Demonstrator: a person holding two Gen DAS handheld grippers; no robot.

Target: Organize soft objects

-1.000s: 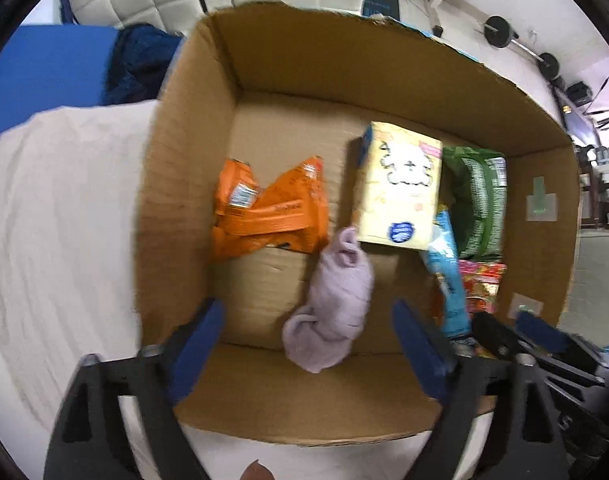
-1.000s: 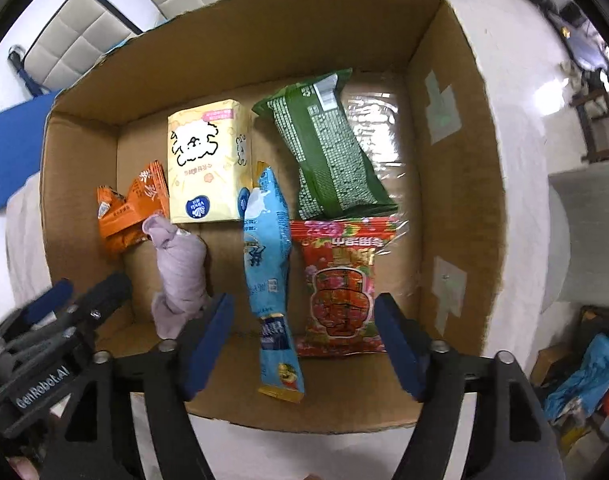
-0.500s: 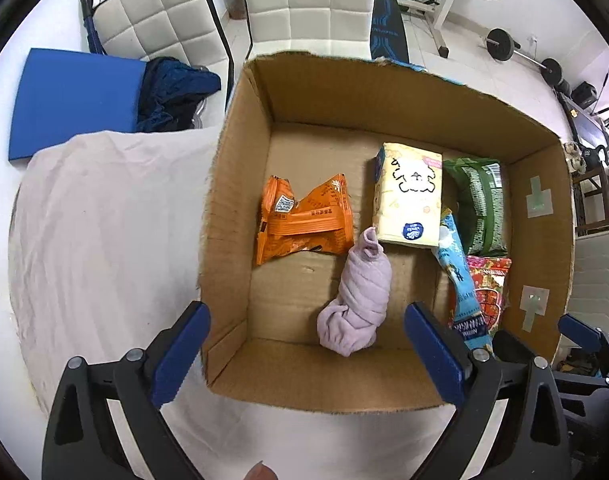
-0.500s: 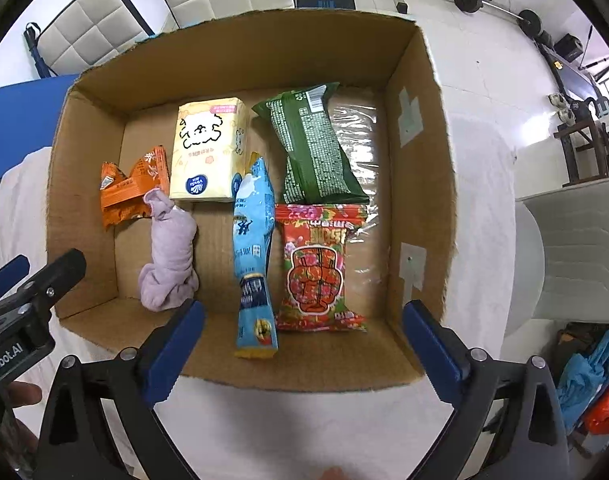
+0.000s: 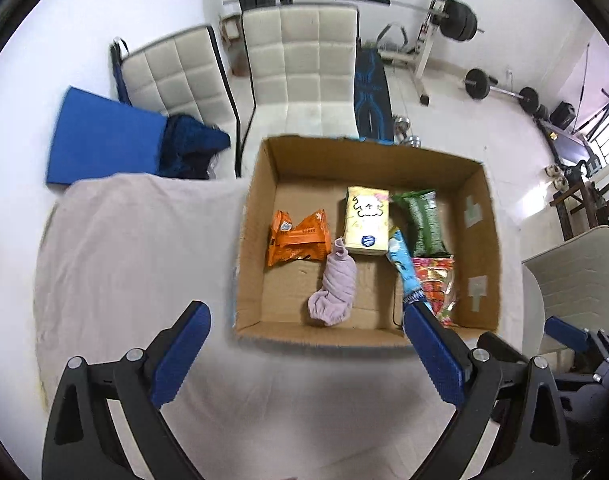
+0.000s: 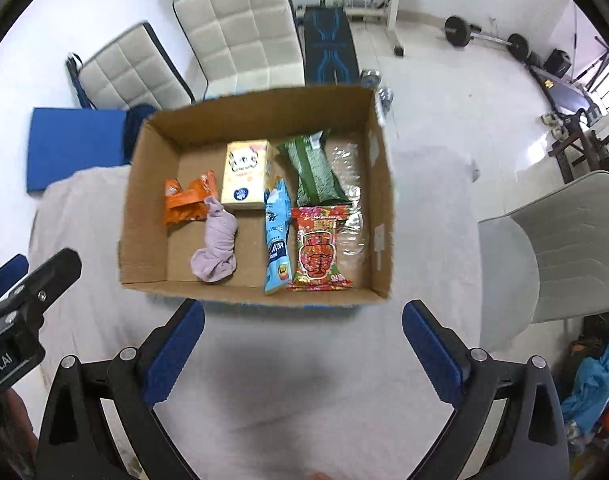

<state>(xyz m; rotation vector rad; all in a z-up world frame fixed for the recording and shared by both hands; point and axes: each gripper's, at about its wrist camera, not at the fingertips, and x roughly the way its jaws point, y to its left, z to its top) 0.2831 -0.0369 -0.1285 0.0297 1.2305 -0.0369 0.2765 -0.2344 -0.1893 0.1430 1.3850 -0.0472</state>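
Note:
An open cardboard box (image 5: 480, 248) (image 6: 384, 216) stands on a cloth-covered table. Inside lie a rolled lilac cloth (image 5: 335, 288) (image 6: 218, 244), an orange snack bag (image 5: 298, 238) (image 6: 186, 200), a yellow tissue pack (image 5: 366, 220) (image 6: 246, 180), a green packet (image 5: 424, 220) (image 6: 314, 170), a blue packet (image 5: 402, 264) (image 6: 276, 236) and a red packet (image 5: 438, 284) (image 6: 320, 252). My left gripper (image 5: 304, 356) is open and empty, above the table in front of the box. My right gripper (image 6: 304, 350) is open and empty, likewise in front of the box.
The table is covered by a pale pink cloth (image 5: 124, 264). Two white padded chairs (image 5: 300, 68) and a blue mat (image 5: 100, 140) stand behind it. A grey chair (image 6: 552, 248) is at the right. Gym weights (image 5: 456, 20) line the far wall.
Both grippers have pulled back and up from the box, so the whole box and room now show. The lilac cloth lies still in the box. Both stay open.

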